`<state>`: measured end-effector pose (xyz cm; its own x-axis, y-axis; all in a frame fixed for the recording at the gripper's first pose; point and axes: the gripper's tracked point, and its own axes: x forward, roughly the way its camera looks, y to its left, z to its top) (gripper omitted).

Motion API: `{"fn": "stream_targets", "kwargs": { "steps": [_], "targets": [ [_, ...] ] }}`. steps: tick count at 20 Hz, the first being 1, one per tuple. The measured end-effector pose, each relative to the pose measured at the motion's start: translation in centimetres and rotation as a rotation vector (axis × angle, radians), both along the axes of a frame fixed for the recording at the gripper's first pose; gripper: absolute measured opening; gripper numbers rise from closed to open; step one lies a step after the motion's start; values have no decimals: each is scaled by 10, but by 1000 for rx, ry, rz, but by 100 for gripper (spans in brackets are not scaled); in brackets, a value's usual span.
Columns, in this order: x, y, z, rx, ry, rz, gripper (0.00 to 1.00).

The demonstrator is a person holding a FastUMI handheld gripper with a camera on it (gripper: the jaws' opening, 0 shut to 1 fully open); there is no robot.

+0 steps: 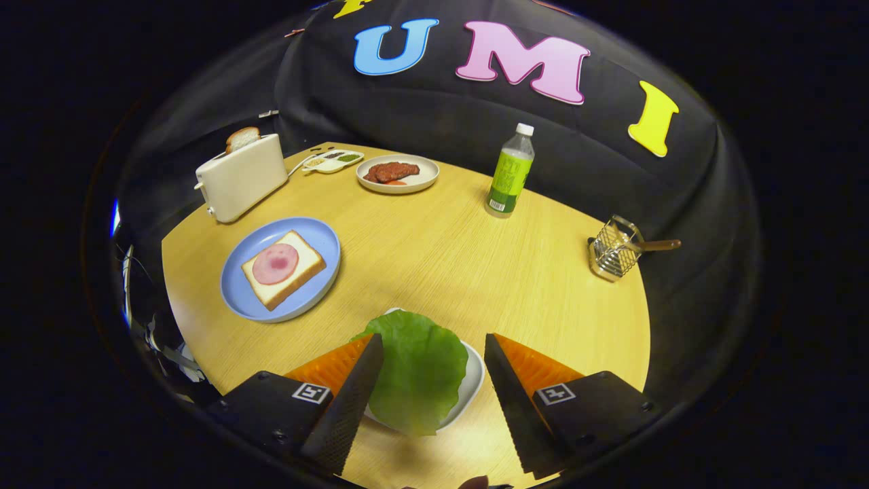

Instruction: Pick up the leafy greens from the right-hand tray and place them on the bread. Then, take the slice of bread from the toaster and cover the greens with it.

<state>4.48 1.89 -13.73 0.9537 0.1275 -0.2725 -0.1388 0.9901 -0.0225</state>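
Note:
A green lettuce leaf [421,370] lies on a small white tray [473,380] between my fingers. My gripper [432,338] is open above it, one finger over the leaf's left edge, the other clear of it to the right. Beyond the fingers to the left, a blue plate [239,299] holds a slice of bread [284,267] topped with a round of ham [275,263]. Farther back stands a white toaster [242,178] with a bread slice [242,138] sticking up from its slot.
A white plate with cooked meat [397,173] and a small condiment dish [333,160] sit at the table's far side. A green-labelled bottle [510,173] stands to their right. A wire holder with a wooden-handled utensil [616,248] sits near the right edge.

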Motion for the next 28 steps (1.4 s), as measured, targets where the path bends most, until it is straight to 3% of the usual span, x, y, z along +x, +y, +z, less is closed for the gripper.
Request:
{"fn": "stream_targets", "kwargs": {
  "steps": [8,12,15,16,17,18,20,21,23,28],
  "targets": [
    [22,17,-37,52,104,67,86],
    [27,25,-53,56,160,101,76],
    [30,26,-55,54,161,111,60],
    [32,24,-61,33,170,110,61],
    [30,24,-56,25,159,113,53],
    [29,24,-57,14,153,120,53],
    [29,27,-56,4,131,131,43],
    [30,28,-55,3,129,131,16],
    [29,28,-53,10,121,118,8],
    [15,21,-22,66,81,63,6]
  ]
}}
